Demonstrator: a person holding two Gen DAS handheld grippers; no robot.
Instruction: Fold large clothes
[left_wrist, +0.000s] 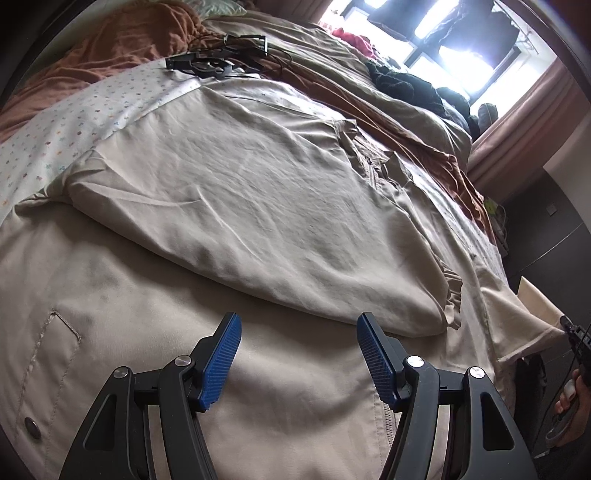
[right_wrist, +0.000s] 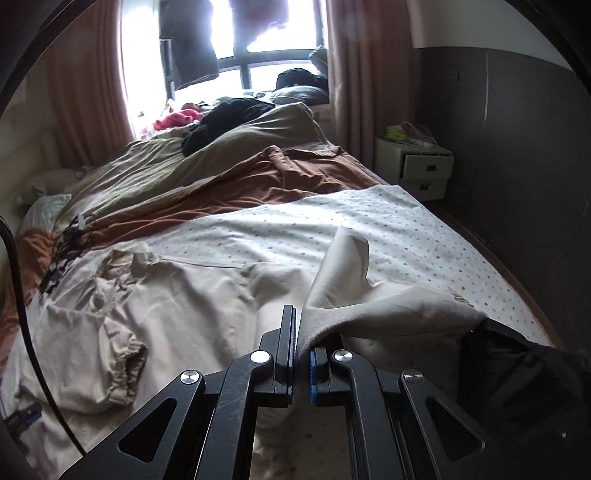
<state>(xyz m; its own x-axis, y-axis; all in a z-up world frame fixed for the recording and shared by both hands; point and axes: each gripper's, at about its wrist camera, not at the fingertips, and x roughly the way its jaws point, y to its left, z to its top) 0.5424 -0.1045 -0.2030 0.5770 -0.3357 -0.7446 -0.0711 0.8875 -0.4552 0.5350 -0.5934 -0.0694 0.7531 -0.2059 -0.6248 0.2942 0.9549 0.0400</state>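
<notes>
Right wrist view: right hand-held gripper (right_wrist: 301, 332) pinches beige jacket (right_wrist: 184, 295) hem, garment stretching leftward.

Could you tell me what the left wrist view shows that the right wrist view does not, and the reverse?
Only the left wrist view shows the open left claw hovering over the jacket's front, its pocket and snap button, plus a hand at the right edge. Only the right wrist view shows the right claw shut on a lifted fold of the jacket, the nightstand and the elastic cuff. Both show the beige jacket, dotted sheet, brown blanket and window.
</notes>
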